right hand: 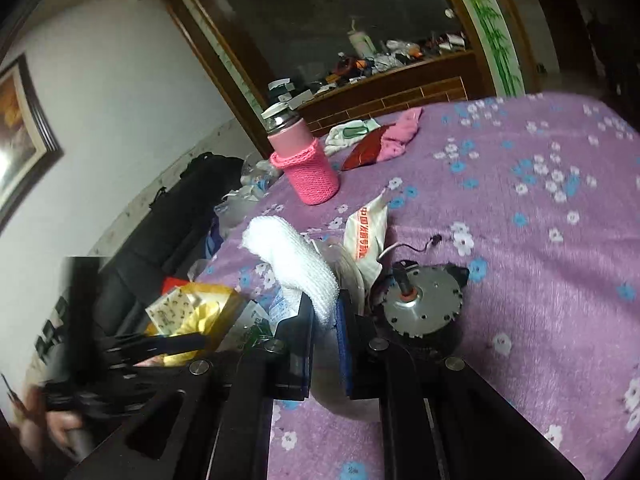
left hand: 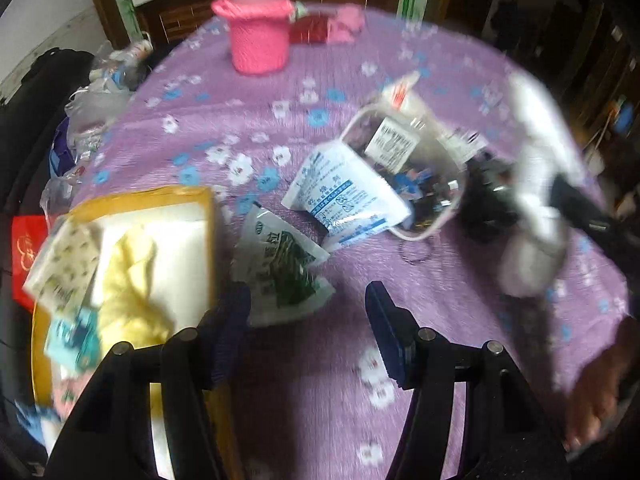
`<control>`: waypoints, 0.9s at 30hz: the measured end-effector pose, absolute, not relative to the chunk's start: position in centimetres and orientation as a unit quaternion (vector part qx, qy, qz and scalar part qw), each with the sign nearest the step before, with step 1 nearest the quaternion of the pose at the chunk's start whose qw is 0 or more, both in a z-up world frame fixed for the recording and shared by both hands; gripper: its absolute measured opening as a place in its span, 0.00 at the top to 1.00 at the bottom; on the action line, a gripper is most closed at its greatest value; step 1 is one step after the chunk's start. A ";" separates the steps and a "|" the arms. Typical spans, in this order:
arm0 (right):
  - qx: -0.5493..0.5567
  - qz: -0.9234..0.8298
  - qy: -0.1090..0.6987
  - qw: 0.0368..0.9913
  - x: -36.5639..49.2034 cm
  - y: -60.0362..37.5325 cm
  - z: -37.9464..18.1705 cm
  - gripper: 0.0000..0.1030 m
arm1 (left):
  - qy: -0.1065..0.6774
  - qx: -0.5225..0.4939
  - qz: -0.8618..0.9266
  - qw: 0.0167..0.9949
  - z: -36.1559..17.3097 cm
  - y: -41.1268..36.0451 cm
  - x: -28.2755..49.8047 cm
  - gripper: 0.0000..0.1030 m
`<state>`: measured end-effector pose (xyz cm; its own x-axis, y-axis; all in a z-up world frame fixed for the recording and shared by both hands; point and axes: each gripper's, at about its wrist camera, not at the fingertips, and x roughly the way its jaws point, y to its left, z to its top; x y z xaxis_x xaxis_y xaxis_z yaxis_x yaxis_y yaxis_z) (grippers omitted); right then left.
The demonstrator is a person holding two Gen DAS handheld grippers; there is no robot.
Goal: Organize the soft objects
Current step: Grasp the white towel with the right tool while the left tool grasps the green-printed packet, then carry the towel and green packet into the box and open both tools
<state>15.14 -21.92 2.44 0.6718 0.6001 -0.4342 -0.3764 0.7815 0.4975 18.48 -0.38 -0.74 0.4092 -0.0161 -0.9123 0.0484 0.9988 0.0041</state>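
- The right gripper (right hand: 325,316) has its two blue-padded fingers clamped on a white knitted cloth (right hand: 294,258), which sticks up from between them and folds over to the left.
- From the left wrist camera, the same white cloth (left hand: 536,184) shows as a blurred pale shape at the right, raised above the table.
- The left gripper (left hand: 308,320) has its jaws apart with nothing between them; it points down at the purple flowered tablecloth (left hand: 400,60).
- Just ahead of its left finger lies a green-and-white printed sachet (left hand: 284,276), and beyond that a blue-and-white printed packet (left hand: 344,196).
- Left of the sachet sits a yellow-rimmed shallow box (left hand: 200,196) holding a pale yellow cloth (left hand: 132,280), a patterned tissue pack (left hand: 64,264) and a small teal item (left hand: 74,340).
- A round silver-faced motor (right hand: 420,300) rests on the table just right of the right gripper.
- A bottle in a pink crocheted sleeve (left hand: 258,32) stands upright at the far side; near it lie a pink cloth (right hand: 400,136) and a dark red pouch (right hand: 364,152).
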 end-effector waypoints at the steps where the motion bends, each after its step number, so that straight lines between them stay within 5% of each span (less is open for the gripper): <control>1: 0.194 0.272 0.300 0.894 15.2 -22.3 2.3 0.91 | 0.550 0.035 -0.015 0.834 -1.4 -1.0 19.2 0.43; 4: 0.204 0.273 0.300 0.891 15.7 -22.6 2.5 0.91 | 0.561 0.058 0.012 0.826 -3.0 -1.5 20.4 0.47; 6: 0.205 0.270 0.297 0.893 15.5 -22.9 2.8 0.90 | 0.569 0.066 0.034 0.819 -3.8 -1.2 20.9 0.73; 8: 0.198 0.270 0.293 0.896 14.9 -22.9 3.2 0.90 | 0.570 0.060 0.034 0.819 -3.9 -1.0 20.7 0.80; 27: 0.185 0.314 0.296 0.883 14.1 -20.7 2.9 0.90 | 0.472 -0.121 -0.010 0.873 5.0 2.5 7.4 0.82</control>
<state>14.13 -20.70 2.91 0.6276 0.6635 -0.4073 -0.4449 0.7349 0.5118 7.45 2.45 5.01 0.5552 -0.1316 -0.8213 -0.0966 0.9705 -0.2208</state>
